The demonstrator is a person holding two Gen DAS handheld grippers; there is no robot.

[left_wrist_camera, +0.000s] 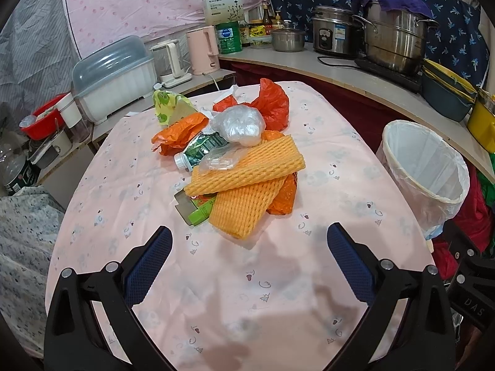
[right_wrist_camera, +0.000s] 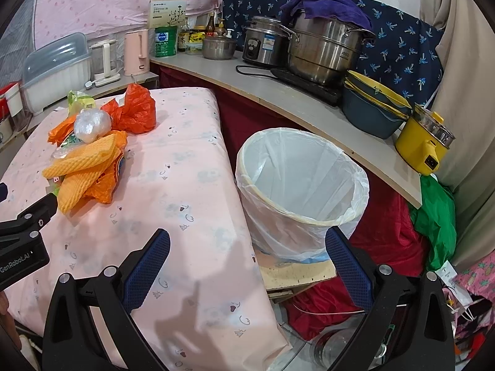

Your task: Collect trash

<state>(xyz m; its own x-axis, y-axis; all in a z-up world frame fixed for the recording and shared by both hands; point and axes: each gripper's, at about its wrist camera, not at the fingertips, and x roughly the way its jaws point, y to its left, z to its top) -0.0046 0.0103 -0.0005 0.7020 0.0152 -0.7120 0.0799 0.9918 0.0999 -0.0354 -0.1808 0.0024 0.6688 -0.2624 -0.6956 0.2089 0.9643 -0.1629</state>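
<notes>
The trash pile (left_wrist_camera: pixel 235 160) is faced from just above the pink-clothed table (left_wrist_camera: pixel 278 293) by the left wrist view; the lined bin (right_wrist_camera: pixel 301 185) is centred, nearer, in the right wrist view; pile, table and bin are shared.

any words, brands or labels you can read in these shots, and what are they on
"GenRobot.AI" on the left gripper's black body, seen in the right wrist view.
"DAS" on the black gripper part at the left wrist view's lower right edge.
"ASD" on the large steel pot.
Print on the white carton, green tin, sauce jars and crushed bottle: too small or blurred.
</notes>
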